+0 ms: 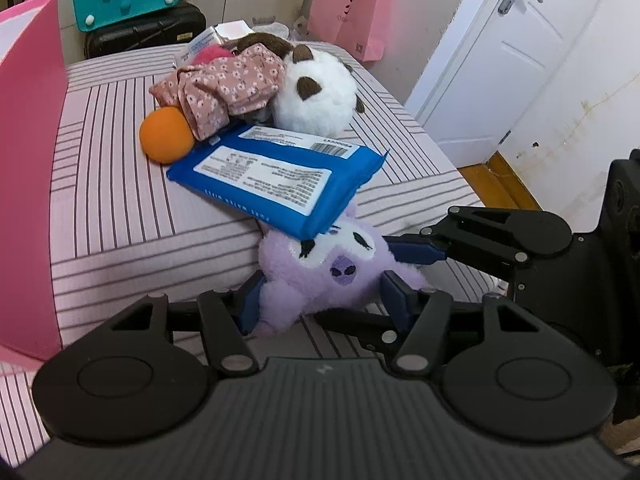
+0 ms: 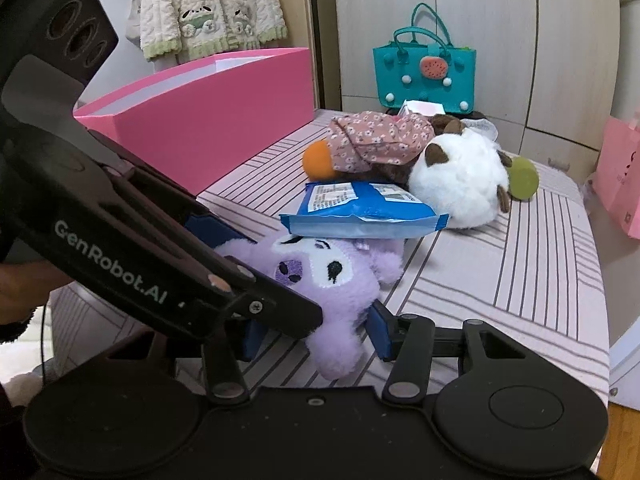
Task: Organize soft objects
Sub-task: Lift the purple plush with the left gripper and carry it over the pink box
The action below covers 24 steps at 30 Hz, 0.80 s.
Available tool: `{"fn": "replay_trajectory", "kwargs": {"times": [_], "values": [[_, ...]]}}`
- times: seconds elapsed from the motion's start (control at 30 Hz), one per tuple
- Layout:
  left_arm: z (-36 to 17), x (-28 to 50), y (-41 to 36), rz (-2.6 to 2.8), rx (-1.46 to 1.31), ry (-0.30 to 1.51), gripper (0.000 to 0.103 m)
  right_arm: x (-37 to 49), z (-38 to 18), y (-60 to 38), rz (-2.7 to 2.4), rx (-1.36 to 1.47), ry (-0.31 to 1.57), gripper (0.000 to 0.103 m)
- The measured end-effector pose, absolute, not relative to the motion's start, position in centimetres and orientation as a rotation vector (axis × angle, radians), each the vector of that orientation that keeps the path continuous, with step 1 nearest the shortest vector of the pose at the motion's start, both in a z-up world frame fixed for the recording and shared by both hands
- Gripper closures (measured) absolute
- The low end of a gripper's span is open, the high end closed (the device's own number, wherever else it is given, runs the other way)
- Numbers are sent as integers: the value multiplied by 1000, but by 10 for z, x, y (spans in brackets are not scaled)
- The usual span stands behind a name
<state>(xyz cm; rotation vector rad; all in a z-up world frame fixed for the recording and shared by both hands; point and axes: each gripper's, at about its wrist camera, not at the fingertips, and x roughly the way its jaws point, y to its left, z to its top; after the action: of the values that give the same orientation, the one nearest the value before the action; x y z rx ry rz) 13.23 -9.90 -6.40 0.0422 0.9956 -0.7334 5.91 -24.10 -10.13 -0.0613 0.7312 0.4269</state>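
Likely home bedroom: striped bed [image 1: 120,184], wardrobe [image 2: 480,20], hanging cardigan [image 2: 208,4].

At six o'clock the left gripper [image 1: 324,300] has its jaws closed against both sides of a fluffy lilac plush toy with a white face [image 1: 332,272], which lies on the pink striped bed sheet [image 1: 120,200]. From three o'clock the right gripper [image 1: 420,250] reaches in, its blue fingertip touching the plush's side. A flat blue wet-wipes packet [image 1: 276,176] rests on the plush's head toward twelve o'clock. Beyond it sit an orange ball [image 1: 166,140], a crumpled pink floral cloth [image 1: 224,88] and a round white plush with brown patches [image 1: 316,92]. A pink cardboard box [image 1: 28,160] stands at nine o'clock.
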Motion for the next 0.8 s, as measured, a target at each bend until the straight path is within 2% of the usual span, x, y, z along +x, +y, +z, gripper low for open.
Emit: {"fn": "replay_trajectory", "kwargs": {"times": [0.8], "values": [[-43, 86, -90, -763, 58, 1096, 43, 11, -82, -232, 443, 16, 822, 46]]}}
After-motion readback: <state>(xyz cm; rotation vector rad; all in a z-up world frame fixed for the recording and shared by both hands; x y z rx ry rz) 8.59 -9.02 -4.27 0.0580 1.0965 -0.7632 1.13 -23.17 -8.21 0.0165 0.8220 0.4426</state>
